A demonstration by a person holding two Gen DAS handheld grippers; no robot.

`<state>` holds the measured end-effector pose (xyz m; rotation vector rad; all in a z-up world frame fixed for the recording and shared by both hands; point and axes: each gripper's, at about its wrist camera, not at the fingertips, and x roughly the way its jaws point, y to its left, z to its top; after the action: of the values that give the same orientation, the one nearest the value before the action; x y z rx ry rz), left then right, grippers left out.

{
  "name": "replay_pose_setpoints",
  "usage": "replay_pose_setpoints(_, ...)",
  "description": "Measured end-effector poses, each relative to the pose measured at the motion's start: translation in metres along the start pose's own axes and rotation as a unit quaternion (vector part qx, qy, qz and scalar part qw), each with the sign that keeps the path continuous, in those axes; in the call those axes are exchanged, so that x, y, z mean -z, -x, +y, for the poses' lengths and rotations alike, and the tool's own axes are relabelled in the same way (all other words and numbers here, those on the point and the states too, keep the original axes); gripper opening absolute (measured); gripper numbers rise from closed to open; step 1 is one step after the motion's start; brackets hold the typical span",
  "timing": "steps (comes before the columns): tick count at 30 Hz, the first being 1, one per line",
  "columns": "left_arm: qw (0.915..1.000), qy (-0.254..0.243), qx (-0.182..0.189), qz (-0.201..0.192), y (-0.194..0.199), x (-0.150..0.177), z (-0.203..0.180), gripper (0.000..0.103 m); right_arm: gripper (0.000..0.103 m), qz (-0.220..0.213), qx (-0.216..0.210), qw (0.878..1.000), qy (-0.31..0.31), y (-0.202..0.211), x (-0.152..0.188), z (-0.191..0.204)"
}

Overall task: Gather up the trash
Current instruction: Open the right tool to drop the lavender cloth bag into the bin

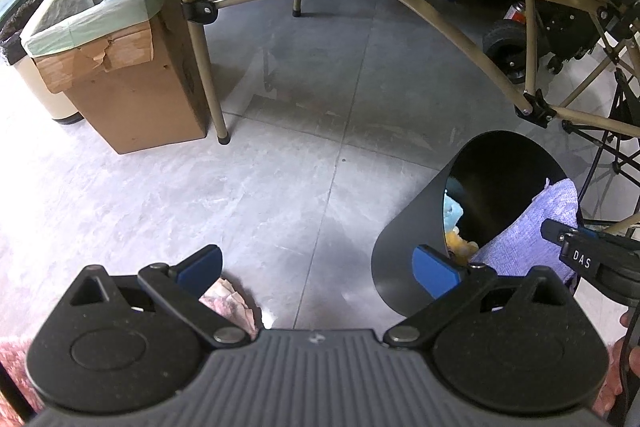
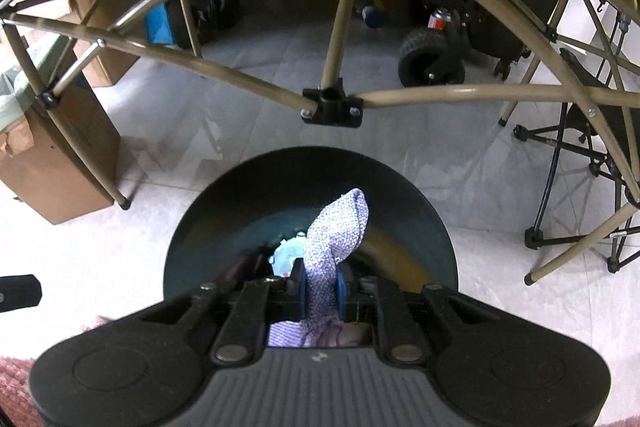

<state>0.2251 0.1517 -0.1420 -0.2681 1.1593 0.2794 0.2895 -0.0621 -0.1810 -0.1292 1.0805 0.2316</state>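
Purple cloth (image 2: 336, 227) sits pinched tight in right gripper (image 2: 322, 291), mid frame, over black bin (image 2: 400, 211). Left view only: left gripper (image 1: 318, 267) spread wide w/ nothing in it, cardboard box (image 1: 132, 95) upper left, bin at lower right.

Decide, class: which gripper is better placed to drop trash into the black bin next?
Right. The right gripper is shut on the purple cloth directly over the black bin; the left gripper is open, empty, beside it.
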Motion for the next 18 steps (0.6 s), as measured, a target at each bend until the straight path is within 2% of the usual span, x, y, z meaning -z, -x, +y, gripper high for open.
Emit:
replay_pose_setpoints(4,1.0,0.0,-0.001,0.002,-0.001,0.0,0.0,0.103,0.015,0.005,-0.003,1.0,0.002,-0.001,0.001,0.001)
replay_pose_setpoints(6,1.0,0.0,-0.001,0.001,0.0,0.0,-0.001,0.103,0.021,0.008,-0.004,1.0,0.001,-0.001,0.0,-0.001)
replay_pose_setpoints(9,1.0,-0.002,0.0,0.0,0.0,0.0,-0.001,0.103,0.041,0.013,-0.002,1.0,-0.013,-0.001,0.0,-0.003)
replay_pose_setpoints(11,1.0,-0.004,0.0,0.0,0.0,0.001,-0.001,0.103,0.076,0.018,0.003,1.0,-0.017,-0.002,0.0,-0.005)
replay_pose_setpoints(13,1.0,-0.005,0.0,0.0,0.0,0.001,-0.001,0.103,0.093,0.024,0.01,1.0,-0.016,-0.004,0.001,-0.004)
replay_pose_setpoints(18,1.0,-0.006,-0.001,0.001,-0.001,0.002,-0.002,0.103,0.097,0.048,0.01,0.998,-0.031,-0.01,0.003,-0.008)
